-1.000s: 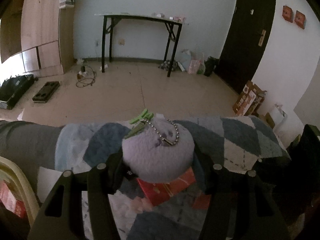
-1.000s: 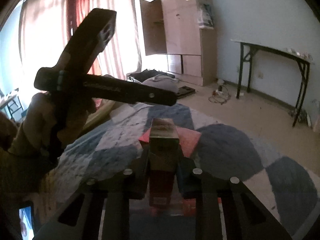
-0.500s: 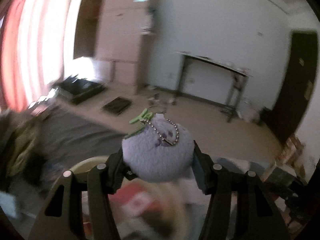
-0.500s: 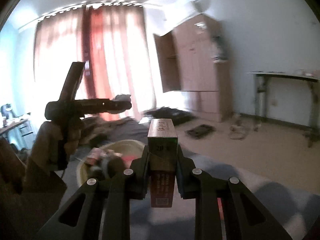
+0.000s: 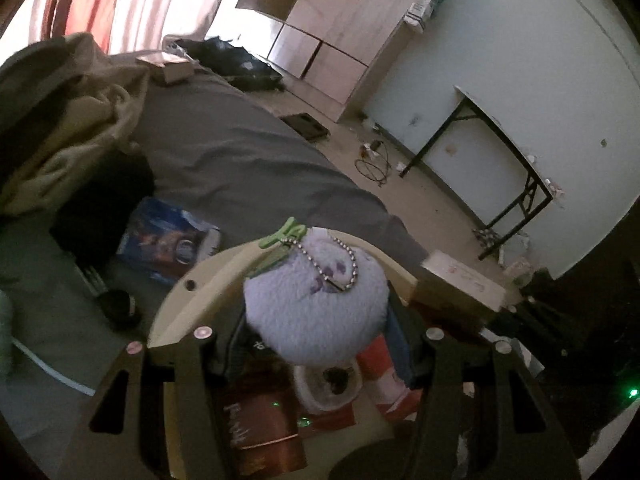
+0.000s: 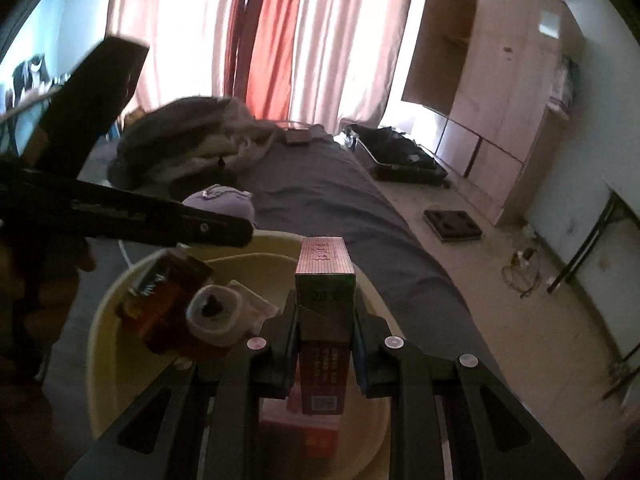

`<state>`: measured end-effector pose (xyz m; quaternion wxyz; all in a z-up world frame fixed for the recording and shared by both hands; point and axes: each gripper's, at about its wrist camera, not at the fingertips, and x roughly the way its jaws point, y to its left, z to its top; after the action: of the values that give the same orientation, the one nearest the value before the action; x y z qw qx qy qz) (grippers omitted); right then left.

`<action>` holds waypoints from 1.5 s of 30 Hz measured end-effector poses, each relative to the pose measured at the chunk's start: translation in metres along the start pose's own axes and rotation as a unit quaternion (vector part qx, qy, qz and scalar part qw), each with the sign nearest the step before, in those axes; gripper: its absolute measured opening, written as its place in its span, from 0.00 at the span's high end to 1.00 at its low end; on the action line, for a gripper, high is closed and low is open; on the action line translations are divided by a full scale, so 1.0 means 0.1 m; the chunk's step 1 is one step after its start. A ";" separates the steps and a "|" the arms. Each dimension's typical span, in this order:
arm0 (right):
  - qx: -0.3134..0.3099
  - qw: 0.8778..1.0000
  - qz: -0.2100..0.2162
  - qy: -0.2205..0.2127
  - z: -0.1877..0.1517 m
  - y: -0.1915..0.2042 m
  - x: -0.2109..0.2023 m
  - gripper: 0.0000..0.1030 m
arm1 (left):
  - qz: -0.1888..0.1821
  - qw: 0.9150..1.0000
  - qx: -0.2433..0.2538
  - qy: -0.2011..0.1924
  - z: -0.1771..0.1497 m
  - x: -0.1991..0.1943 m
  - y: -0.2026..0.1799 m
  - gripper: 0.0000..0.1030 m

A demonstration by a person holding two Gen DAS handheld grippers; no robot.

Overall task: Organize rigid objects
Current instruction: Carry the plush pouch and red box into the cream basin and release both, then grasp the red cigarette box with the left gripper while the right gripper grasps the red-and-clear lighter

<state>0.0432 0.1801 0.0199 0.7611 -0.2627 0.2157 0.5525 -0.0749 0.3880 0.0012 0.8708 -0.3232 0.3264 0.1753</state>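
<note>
My left gripper (image 5: 316,316) is shut on a lilac plush ball (image 5: 320,304) with a bead chain and a green clip, held over a cream basin (image 5: 188,292). My right gripper (image 6: 325,304) is shut on a narrow red and green carton (image 6: 324,280), upright above the basin's rim (image 6: 100,320). Inside the basin lie a brown box (image 6: 160,304), a white cup (image 6: 212,312) and a red box (image 6: 304,436). In the right wrist view, one of the left gripper's fingers (image 6: 192,226) crosses the left side with the plush (image 6: 224,202) behind it.
The basin rests on a bed with a grey sheet (image 5: 240,168). A heap of clothes (image 5: 60,120), a blue packet (image 5: 168,236) and a small box (image 6: 298,136) lie on it. On the floor beyond are a black case (image 6: 396,152), a wardrobe (image 6: 500,100) and a folding table (image 5: 500,152).
Both hands swung left from the blue patterned quilt to above the cream basin, and both wrists rolled. The plush and the carton stayed gripped throughout.
</note>
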 end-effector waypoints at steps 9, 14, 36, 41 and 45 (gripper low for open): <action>-0.029 0.999 -0.020 0.004 -0.18 0.24 -0.20 0.79 | 0.024 0.999 0.000 0.040 -0.06 0.15 -0.11 0.42; -0.031 0.999 -0.005 0.008 -0.18 0.29 -0.18 0.78 | 0.037 0.998 0.007 0.046 -0.04 0.17 -0.17 0.36; 0.127 0.982 -0.088 -0.106 -1.10 -0.44 -2.09 0.00 | -0.073 0.991 0.110 0.002 -0.09 -0.08 -1.33 0.00; 0.184 0.966 -0.167 -0.067 -1.98 -0.59 -2.81 0.00 | -0.116 0.976 0.170 0.063 -0.36 0.23 -2.02 0.00; 0.228 0.949 -0.214 -0.020 -2.68 -0.73 -3.05 0.00 | -0.133 0.958 0.243 0.079 -0.66 0.29 -2.58 0.00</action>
<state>0.0121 -0.2309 0.0144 0.9053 -0.1110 0.2597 0.3173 0.0494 0.1576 0.0585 0.9100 -0.1549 0.3808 -0.0531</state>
